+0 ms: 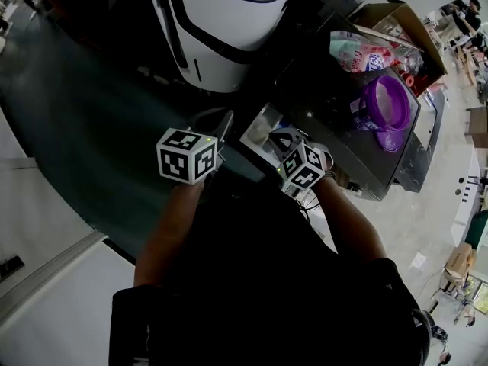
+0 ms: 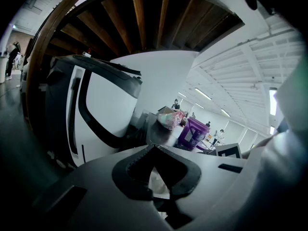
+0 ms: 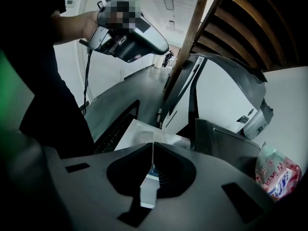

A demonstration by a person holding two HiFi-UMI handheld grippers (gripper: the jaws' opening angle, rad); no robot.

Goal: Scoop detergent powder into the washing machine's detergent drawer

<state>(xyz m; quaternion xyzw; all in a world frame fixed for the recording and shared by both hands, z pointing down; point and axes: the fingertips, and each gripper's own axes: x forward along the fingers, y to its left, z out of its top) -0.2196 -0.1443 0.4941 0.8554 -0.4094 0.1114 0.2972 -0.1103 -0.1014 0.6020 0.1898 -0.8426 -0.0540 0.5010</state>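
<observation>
From the head view, a rounded white-and-black machine (image 1: 229, 14) fills the top. On its near side juts a pale open tray (image 1: 258, 128), which I take to be the detergent drawer. To the machine's right a dark desk (image 1: 335, 139) carries a purple plastic tub (image 1: 387, 101), a printed pink-and-blue bag (image 1: 358, 52) and a brown cardboard box (image 1: 393, 14). The left gripper (image 1: 223, 120) and right gripper (image 1: 284, 139) hover side by side at the tray. The left gripper view shows its fingers (image 2: 132, 170) pressed together on nothing, aimed past the machine's right flank at tub and bag; the right gripper view shows only the bag. In the right gripper view the fingers (image 3: 127, 170) are closed and look empty, with the tray just beyond their tips, below the machine. The head view leaves that closeness vague. This view also shows the left gripper held in a hand. No scoop is visible in any view. Two risks, as I judge them: the grippers, so near each other, could knock together, and powder carried from the tub, well right of the machine, to that narrow tray could spill on the desk.
</observation>
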